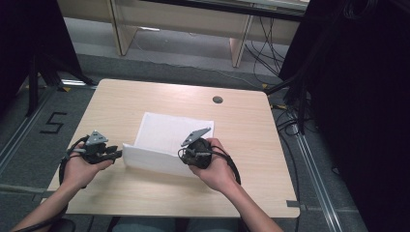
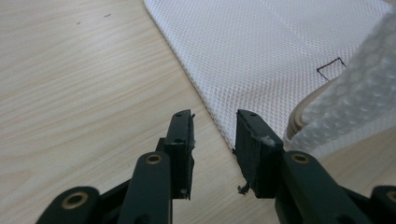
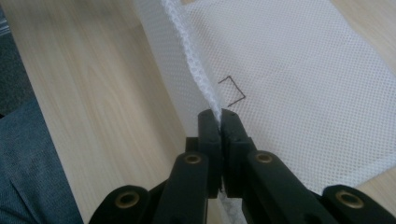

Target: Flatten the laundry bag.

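Dark curtains and a grey carpeted floor [image 1: 58, 104] are seen around a pale wood-grain table [image 1: 145, 191], with a taped numeral five [image 1: 52, 123] on the floor to its left and a round cable port [image 1: 217, 100] set into the table's far edge. On the middle of the table a white mesh cloth [image 1: 169, 133] is spread flat, while its near portion is raised and folded over into a standing band toward the person. The right gripper [image 1: 186, 155] is held in the person's right hand [image 1: 217, 171] at the right end of that raised band; in the right gripper view its jaws are seen closed tight on the cloth's thick rolled edge [image 3: 198, 77], which runs up and away from them, with a small dark corner mark [image 3: 233, 91] drawn on the flat mesh just beyond. The left gripper [image 1: 119, 153] is held in the left hand [image 1: 80, 169] at the left end of the band, just beside the cloth's corner. In the left gripper view its jaws are seen parted to a middling gap, with the bare table and the straight side edge of the cloth between them; neither pad is pressed on the fabric. The lifted fold [image 2: 355, 107] is blurred at the right of that view.
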Tool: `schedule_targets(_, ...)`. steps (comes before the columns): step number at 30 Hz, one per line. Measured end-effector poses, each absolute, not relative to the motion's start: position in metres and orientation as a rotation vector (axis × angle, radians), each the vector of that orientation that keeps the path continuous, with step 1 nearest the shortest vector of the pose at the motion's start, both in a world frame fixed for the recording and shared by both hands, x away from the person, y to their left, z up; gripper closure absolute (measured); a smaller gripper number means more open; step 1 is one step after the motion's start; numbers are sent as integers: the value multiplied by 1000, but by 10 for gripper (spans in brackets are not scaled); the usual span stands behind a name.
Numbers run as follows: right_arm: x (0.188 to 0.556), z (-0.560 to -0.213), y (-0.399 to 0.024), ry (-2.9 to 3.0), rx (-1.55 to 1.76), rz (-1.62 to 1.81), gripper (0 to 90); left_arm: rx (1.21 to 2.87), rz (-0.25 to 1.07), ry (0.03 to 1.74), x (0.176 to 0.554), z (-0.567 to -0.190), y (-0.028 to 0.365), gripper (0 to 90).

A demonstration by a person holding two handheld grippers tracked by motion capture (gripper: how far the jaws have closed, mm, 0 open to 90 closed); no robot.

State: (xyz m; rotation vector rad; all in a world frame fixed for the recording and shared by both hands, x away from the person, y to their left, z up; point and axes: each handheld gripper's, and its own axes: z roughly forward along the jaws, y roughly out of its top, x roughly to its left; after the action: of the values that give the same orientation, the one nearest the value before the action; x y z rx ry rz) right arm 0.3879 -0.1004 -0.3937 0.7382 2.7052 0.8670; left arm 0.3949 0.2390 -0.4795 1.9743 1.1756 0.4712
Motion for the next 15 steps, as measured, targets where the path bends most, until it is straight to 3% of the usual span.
schedule_targets(15, 375, -402, -103, 2737, 750, 859, 895, 1966, 470, 1176, 395, -480, 238, 644)
